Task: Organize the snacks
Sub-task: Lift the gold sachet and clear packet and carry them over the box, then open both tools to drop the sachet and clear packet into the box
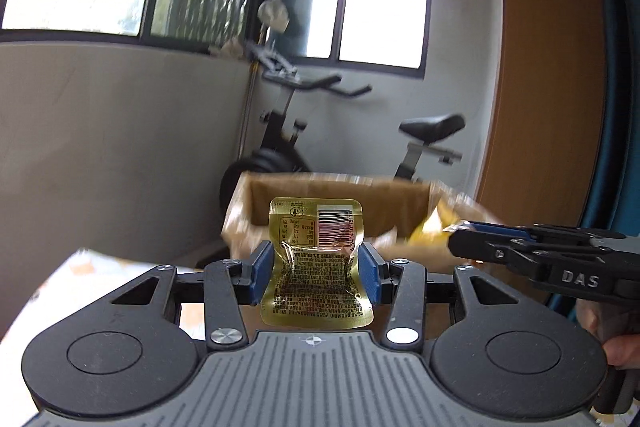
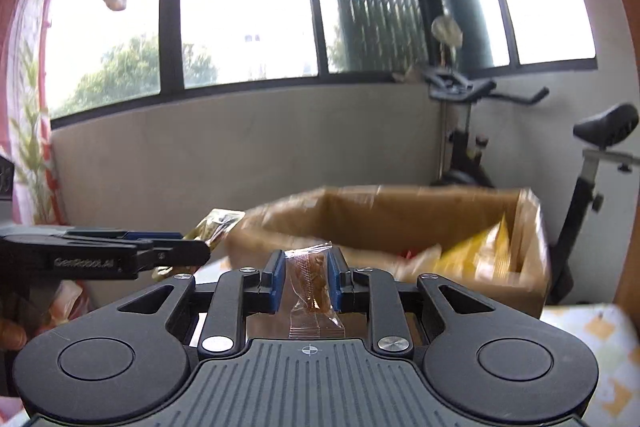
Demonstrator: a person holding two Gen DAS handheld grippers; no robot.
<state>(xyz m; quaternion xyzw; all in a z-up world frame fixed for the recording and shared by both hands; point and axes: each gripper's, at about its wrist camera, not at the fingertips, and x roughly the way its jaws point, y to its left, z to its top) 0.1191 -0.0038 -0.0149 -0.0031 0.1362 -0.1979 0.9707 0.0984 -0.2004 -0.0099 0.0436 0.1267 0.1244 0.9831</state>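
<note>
My left gripper (image 1: 316, 269) is shut on a gold snack packet (image 1: 316, 259) with a barcode, held upright in the air before an open cardboard box (image 1: 340, 199). My right gripper (image 2: 307, 277) is shut on a clear-wrapped brown snack (image 2: 314, 287), also held up before the same box (image 2: 400, 219). In the left wrist view the right gripper (image 1: 454, 233) comes in from the right near the box rim. In the right wrist view the left gripper (image 2: 206, 247) comes in from the left with the gold packet (image 2: 218, 223). Yellow packets (image 2: 476, 251) lie inside the box.
An exercise bike (image 1: 288, 147) stands behind the box against the grey wall under the windows; it also shows in the right wrist view (image 2: 468, 155). A patterned cloth surface (image 2: 592, 339) lies below the box. A wooden panel (image 1: 540, 67) stands at the right.
</note>
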